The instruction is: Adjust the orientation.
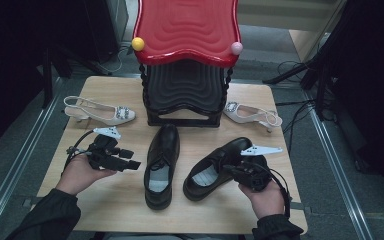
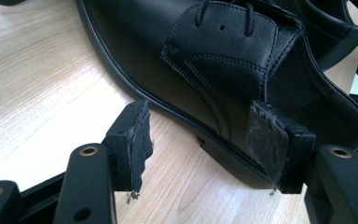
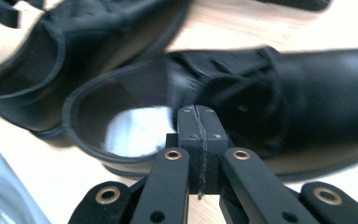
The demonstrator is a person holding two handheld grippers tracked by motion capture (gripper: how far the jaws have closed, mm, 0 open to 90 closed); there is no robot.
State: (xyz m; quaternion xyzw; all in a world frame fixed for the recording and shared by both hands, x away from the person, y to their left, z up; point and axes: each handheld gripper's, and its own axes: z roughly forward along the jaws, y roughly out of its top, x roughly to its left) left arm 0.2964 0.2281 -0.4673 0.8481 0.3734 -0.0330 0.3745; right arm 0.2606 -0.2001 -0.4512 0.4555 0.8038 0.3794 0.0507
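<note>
Black left gripper (image 1: 130,159) gapes beside shoe (image 1: 161,164).

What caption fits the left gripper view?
Open left tongs facing the side of a black leather lace-up shoe on a light wooden table.

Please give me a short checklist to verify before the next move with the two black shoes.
1. Left hand-held gripper open: ok.
2. Its pads straddle the side of the left black leather lace-up shoe: ok, no grip yet.
3. Right hand-held gripper open for a grasp: not ok, jaws shut, empty.
4. Right black leather shoe upright: ok, angled.
5. Black-and-red tiered shoe rack has free space: cannot tell.
</note>
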